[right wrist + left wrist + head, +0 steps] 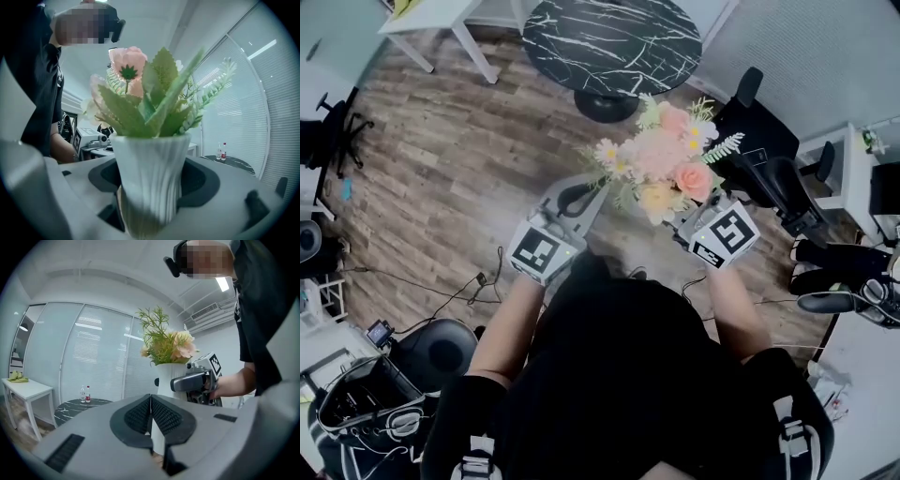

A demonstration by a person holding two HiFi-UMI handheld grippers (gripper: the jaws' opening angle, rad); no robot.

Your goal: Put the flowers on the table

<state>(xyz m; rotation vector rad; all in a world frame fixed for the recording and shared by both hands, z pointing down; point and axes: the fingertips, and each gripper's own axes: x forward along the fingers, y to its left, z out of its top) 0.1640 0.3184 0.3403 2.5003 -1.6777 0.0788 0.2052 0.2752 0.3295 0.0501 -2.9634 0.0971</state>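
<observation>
Two grippers are up in front of the person, with the flowers [666,159] between and just ahead of them. The right gripper [689,220] has its jaws clamped on either side of a white ribbed vase [150,178], which stands upright between them and fills the middle of the right gripper view. Pink blooms and green leaves [140,93] rise from its mouth.

The left gripper [581,199] sits just left of the bouquet. In its own view the dark ribbed pads [166,416] meet at their tips, so it is closed. A white sliver shows in the gap below the tips; what that is cannot be told. Ahead of it stands the vase [168,373], with the right gripper [183,383] pressed against its side.

The flowers are off the table, carried over a wood floor [459,159]. The round black marble table [609,42] lies beyond them, on the far side from the person. Two small bottles [85,393] stand on it. A white table [28,390] is off to the left, and black chairs [778,178] stand to the right.
</observation>
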